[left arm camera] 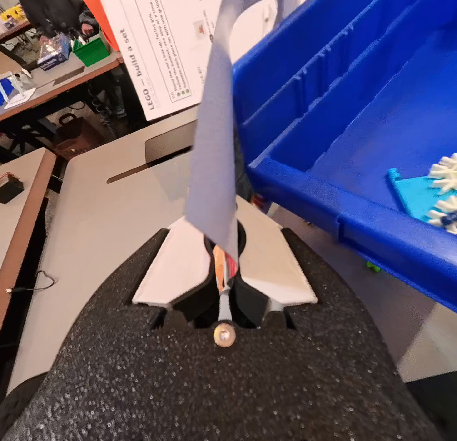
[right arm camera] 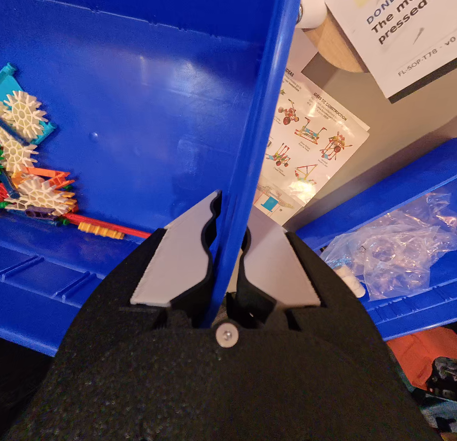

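Bin wall (right arm camera: 249, 137) inside right claw (right arm camera: 228, 233).

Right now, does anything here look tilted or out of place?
Yes. The blue bin is tipped: the right gripper clamps its wall, and the toy parts have gathered at one side. The left gripper pinches a grey booklet that stands on edge instead of lying flat.

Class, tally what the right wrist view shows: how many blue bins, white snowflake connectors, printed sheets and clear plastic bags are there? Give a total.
blue bins: 2
white snowflake connectors: 3
printed sheets: 2
clear plastic bags: 1
Total: 8
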The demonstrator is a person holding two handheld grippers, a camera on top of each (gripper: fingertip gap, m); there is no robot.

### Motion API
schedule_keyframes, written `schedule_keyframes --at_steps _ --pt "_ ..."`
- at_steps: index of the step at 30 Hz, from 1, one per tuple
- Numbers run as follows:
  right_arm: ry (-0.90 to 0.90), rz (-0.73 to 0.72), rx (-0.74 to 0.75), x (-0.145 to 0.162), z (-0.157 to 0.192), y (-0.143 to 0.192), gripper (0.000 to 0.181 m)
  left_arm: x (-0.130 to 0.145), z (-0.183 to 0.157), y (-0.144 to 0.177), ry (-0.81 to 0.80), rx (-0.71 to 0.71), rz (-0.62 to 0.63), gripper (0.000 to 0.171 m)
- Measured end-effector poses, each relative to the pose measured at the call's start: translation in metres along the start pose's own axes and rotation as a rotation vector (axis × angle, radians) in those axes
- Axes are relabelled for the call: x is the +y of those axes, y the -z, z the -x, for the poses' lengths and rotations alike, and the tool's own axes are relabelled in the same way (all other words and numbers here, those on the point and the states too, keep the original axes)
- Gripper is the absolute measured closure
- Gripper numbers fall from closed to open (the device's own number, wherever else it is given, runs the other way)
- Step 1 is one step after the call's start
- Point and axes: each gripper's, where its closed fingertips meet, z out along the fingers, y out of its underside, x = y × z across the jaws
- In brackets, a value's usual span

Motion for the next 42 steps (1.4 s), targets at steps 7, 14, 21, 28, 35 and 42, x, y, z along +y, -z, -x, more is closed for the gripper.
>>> schedule_keyframes --at_steps 7,14,21,28,35,42 --pt "-0.127 0.024 -0.086 0.016 0.002 -0.008 0.178 -0.004 -0.008 -0.007 -0.016 0.032 -0.028 0.171" --pt "-0.170 0.098 -0.097 0.032 0.004 -0.021 0.179 -0.006 -0.014 -0.009 -0.011 0.053 -0.053 0.171" --pt "-0.207 0.188 -0.123 0.054 0.006 -0.033 0.180 -0.001 -0.021 -0.006 -0.043 0.070 -0.074 0.171" --pt "-0.193 0.274 -0.093 0.071 0.007 -0.044 0.180 0.008 -0.034 -0.003 -0.054 0.104 -0.090 0.171" --pt "-0.216 0.381 -0.157 0.085 0.019 -0.063 0.180 0.021 -0.049 -0.002 -0.072 0.157 -0.098 0.171" --pt "-0.241 0.451 -0.178 0.105 0.025 -0.080 0.180 0.039 -0.074 0.003 -0.193 0.216 -0.098 0.171"
